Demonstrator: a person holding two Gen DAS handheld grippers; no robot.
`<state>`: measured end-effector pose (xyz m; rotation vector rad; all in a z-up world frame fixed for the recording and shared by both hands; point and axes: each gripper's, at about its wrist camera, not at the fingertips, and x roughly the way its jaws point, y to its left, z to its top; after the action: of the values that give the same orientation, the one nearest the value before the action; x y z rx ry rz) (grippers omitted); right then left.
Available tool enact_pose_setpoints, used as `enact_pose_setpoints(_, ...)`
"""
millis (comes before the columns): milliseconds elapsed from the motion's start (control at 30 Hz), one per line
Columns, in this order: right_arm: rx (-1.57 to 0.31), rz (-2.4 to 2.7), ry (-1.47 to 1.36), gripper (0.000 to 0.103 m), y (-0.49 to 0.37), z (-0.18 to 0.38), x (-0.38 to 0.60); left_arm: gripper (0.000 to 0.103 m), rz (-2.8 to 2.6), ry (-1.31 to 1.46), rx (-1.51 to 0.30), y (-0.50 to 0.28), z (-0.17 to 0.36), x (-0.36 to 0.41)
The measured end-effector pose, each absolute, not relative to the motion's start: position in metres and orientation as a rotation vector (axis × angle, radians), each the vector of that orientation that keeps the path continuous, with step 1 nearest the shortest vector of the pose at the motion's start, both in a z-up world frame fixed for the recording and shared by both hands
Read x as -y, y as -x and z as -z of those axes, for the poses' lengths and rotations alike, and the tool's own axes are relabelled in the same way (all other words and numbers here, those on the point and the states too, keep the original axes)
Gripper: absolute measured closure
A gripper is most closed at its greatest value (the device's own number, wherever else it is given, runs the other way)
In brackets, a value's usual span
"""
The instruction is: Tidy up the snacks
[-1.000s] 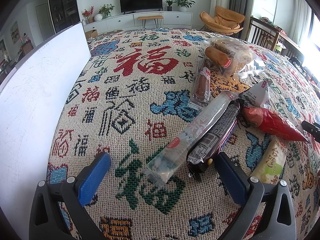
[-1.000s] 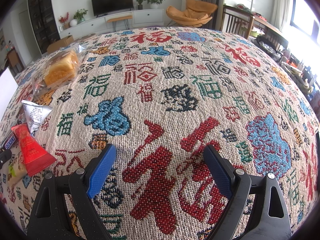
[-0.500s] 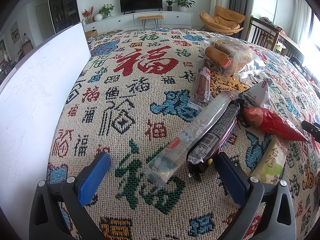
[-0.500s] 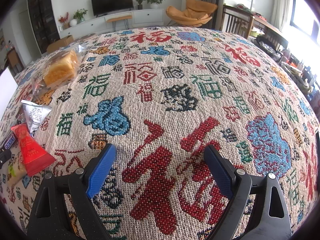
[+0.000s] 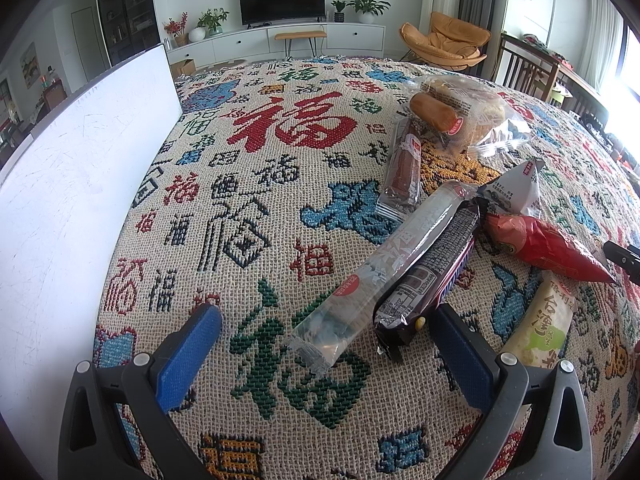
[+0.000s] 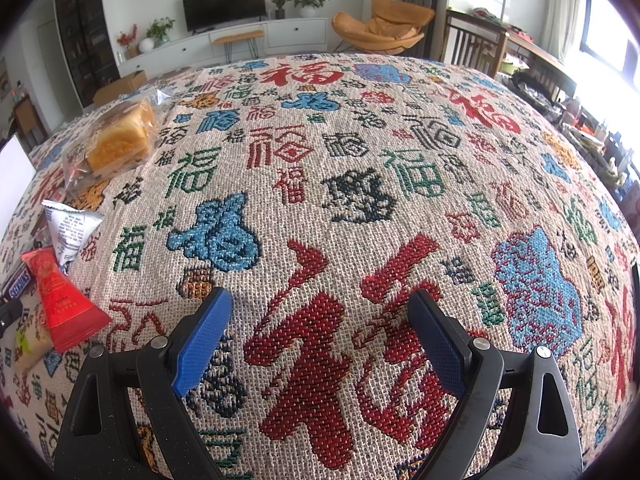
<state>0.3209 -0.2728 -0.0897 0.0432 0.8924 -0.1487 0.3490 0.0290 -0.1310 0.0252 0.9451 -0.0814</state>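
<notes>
My left gripper [image 5: 324, 332] is open just above the cloth, its fingers flanking the near ends of a long clear packet [image 5: 384, 268] and a dark chocolate bar [image 5: 428, 280], touching neither. Beyond them lie a brown sausage-like stick [image 5: 402, 164], bagged bread [image 5: 460, 114], a small white triangular packet [image 5: 516, 188], a red cone packet [image 5: 548, 246] and a pale green-lettered bar [image 5: 544, 320]. My right gripper [image 6: 322, 318] is open over bare cloth, with the red cone packet [image 6: 60, 304], the white triangular packet [image 6: 68, 230] and bagged bread [image 6: 116, 140] far to its left.
A patterned woven cloth [image 5: 256, 200] covers the table. An upright white board [image 5: 72, 184] stands along the left edge. A tip of the other gripper [image 5: 622, 258] shows at the right edge of the left wrist view. Chairs and a TV cabinet stand beyond the table.
</notes>
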Motion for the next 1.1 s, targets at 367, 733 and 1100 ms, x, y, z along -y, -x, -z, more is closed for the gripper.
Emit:
enact_pose_setpoints(367, -0.892, 0.147, -0.047, 0.011, -0.321, 0.090, 0.273, 0.000, 0.083, -0.024, -0.945, -0.349, 0.131, -0.029)
enact_pose_setpoints(733, -0.892, 0.148, -0.046, 0.011, -0.321, 0.090, 0.272, 0.000, 0.239, -0.027, -0.999, -0.301, 0.123, -0.039)
enact_pose_setpoints(1100, -0.893, 0.150, -0.044, 0.011, -0.321, 0.090, 0.272, 0.065, 0.385, -0.313, -0.975, -0.362, 0.094, 0.025)
